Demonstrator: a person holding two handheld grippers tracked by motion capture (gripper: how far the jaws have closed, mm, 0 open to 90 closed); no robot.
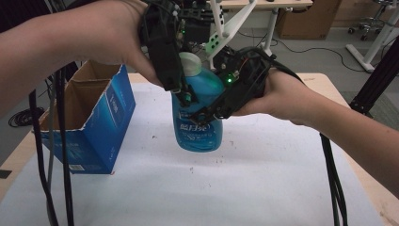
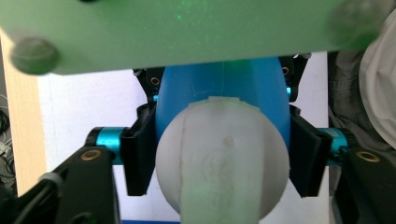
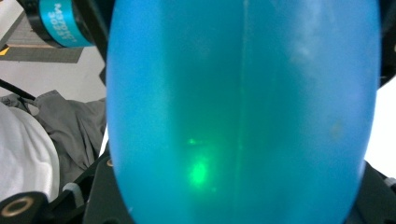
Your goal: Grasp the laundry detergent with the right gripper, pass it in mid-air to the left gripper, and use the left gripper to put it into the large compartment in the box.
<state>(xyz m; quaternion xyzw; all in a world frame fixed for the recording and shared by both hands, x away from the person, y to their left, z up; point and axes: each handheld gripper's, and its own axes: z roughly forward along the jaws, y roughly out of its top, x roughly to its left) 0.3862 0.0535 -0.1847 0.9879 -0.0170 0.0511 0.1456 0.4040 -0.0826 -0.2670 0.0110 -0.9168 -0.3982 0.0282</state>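
- Blue bottle [image 1: 197, 125] with white cap [image 1: 190, 61]: upright, at mid-tabletop towards the far edge; base contact with the white tabletop [image 1: 188, 188] cannot be told.
- Left gripper [image 1: 181, 89]: comes down from above, jaws clamped on the bottle's upper body either side below the cap.
- Right gripper [image 1: 207, 113]: grasps the bottle body from the right.
- Open blue carton [image 1: 94, 127]: stands near the tabletop's left edge, apart from the bottle.

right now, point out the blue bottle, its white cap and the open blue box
blue bottle [image 1: 197, 134], high view, on the labelled lower body
white cap [image 2: 222, 158], left gripper view, on the rounded top of the cap
open blue box [image 1: 106, 127], high view, on its blue side wall
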